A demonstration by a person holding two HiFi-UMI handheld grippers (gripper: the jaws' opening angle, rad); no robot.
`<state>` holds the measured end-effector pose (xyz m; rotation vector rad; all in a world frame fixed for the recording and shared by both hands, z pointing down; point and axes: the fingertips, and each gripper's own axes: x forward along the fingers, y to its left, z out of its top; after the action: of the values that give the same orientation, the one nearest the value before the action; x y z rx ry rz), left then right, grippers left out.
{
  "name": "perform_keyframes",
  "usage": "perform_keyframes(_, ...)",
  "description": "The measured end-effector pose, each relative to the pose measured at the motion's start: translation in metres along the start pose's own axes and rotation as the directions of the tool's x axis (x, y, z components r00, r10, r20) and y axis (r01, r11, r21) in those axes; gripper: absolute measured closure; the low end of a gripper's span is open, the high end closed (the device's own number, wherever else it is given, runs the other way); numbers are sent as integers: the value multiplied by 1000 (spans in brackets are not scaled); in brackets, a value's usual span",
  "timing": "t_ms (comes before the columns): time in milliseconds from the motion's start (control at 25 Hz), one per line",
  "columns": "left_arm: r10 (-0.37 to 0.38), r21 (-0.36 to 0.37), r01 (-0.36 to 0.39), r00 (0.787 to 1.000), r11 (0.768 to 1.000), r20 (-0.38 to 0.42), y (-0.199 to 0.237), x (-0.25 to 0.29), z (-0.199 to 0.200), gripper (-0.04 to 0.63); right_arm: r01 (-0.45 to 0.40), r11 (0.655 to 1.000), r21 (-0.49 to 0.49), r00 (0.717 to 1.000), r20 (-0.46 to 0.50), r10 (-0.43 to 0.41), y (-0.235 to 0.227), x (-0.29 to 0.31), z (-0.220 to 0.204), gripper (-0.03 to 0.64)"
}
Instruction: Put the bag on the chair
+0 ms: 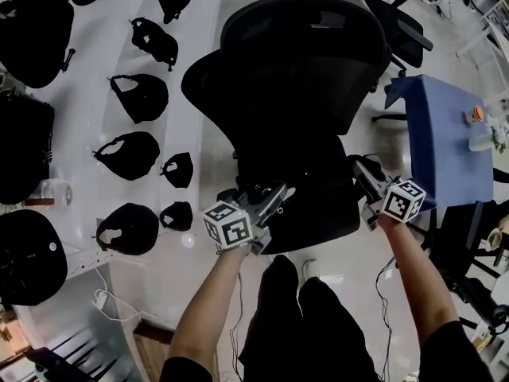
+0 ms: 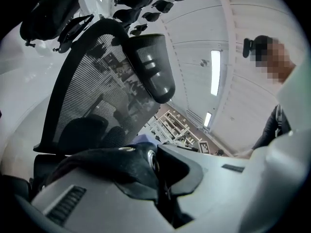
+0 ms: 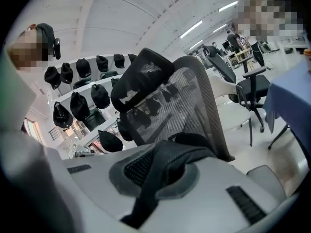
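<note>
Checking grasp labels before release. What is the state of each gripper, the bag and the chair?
left gripper: shut on a fold of the bag.
right gripper: shut on the bag's strap.
bag: held by both grippers at the chair seat; whether it rests on the seat cannot be told.
chair: upright, seat toward the person.
</note>
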<state>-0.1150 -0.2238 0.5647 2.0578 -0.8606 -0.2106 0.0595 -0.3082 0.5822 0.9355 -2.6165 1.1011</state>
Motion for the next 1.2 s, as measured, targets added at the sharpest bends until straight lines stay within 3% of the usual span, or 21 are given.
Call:
perform_keyframes(640,46,-28,-47,999,999,-25,79,15,8,575,77,984,159,997,-29,-73,-40,65,-11,606)
perform_keyframes(1000,100,-72,-101,995,992,-30,116,9,-14,575,102,983,154,991,-96,-88,-55,89,-44,604)
perform_keyframes(1200,88,-42,-89,996,995,-25,133,7,-8,575,87,992,93,993,-92,-78,-60,105,-40,604)
